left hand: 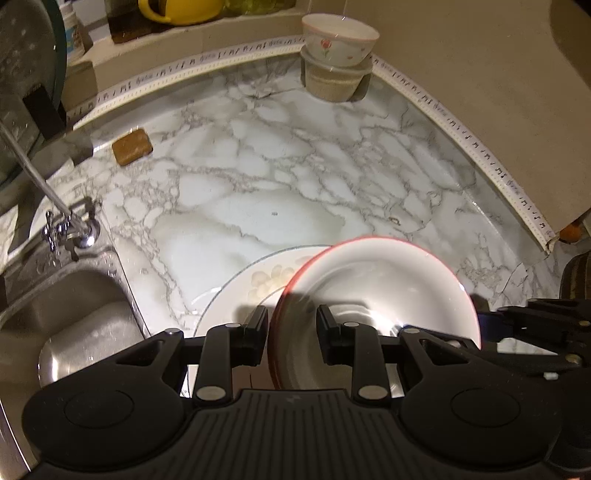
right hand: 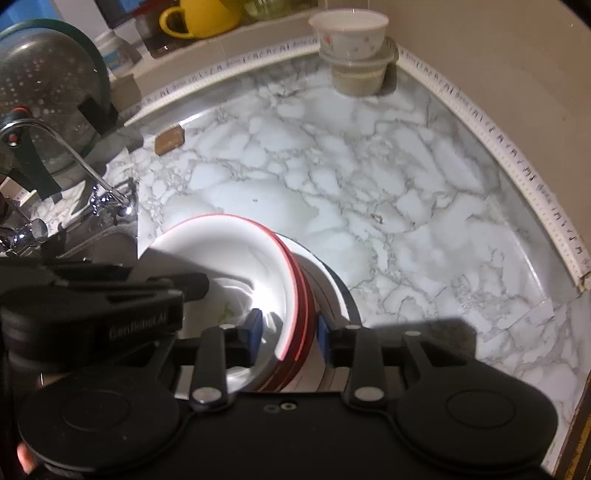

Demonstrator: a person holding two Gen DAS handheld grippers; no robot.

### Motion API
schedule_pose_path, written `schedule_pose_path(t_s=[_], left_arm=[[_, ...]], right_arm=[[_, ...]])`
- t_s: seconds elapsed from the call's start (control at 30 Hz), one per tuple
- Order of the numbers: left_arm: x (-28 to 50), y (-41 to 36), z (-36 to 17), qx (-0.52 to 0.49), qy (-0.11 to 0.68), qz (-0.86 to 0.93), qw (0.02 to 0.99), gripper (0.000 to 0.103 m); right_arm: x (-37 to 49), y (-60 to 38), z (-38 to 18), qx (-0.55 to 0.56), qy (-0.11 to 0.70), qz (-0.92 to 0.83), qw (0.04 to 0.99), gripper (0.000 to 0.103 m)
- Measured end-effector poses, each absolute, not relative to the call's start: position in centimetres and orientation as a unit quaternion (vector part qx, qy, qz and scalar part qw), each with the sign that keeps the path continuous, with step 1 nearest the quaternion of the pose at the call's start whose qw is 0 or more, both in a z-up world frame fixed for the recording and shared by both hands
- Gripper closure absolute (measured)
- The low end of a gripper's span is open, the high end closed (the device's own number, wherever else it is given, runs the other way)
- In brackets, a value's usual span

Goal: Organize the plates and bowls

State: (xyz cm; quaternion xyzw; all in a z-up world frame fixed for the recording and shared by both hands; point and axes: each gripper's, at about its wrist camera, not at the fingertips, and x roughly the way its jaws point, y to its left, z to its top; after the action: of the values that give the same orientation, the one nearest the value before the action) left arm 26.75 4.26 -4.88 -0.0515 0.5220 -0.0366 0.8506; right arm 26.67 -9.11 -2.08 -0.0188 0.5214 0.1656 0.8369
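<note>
A white bowl with a red rim (left hand: 384,284) sits over a large white plate with a thin blue rim (left hand: 236,295) on the marble counter. My left gripper (left hand: 291,328) straddles the bowl's left wall, one finger inside and one outside, with gaps to the wall. My right gripper (right hand: 288,334) straddles the bowl's right wall (right hand: 295,295), its blue pads standing clear of it. The plate's edge (right hand: 340,291) shows beside the bowl. At the back corner a floral bowl (left hand: 338,40) is stacked on a beige bowl (left hand: 332,83); the stack also shows in the right wrist view (right hand: 351,33).
A steel sink (left hand: 66,314) with a tap (left hand: 62,221) lies at the left. A brown soap bar (left hand: 132,146) lies on the counter. A colander (right hand: 40,92) and a yellow mug (right hand: 207,16) stand at the back. Walls border the counter at back and right.
</note>
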Motion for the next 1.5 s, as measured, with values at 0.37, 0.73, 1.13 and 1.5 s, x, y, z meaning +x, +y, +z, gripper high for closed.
schedule_pose_path(t_s=[0.37,0.73,1.13,1.5], left_arm=[[24.8,6.3,-4.0,-0.064,0.484,-0.090,0.868,0.074],[21.7,6.8,-2.7,-0.061,0.435,-0.131,0.889,0.073],[17.4,8.5,0.6,-0.034,0.379,-0.115,0.918,0.072],[12.1,9.1,2.7,-0.031,0.331,-0.095,0.938,0.035]], right_arm=[[22.1,-11.0,0.6,0.017,0.439,0.177,0.881,0.045],[18.0,-11.6,2.1,0.018,0.378,0.148,0.914,0.038],[14.5,-11.2,3.6,0.012,0.333,0.136,0.933,0.031],[11.3,-10.8,5.6,0.007,0.282,0.157,0.946,0.025]])
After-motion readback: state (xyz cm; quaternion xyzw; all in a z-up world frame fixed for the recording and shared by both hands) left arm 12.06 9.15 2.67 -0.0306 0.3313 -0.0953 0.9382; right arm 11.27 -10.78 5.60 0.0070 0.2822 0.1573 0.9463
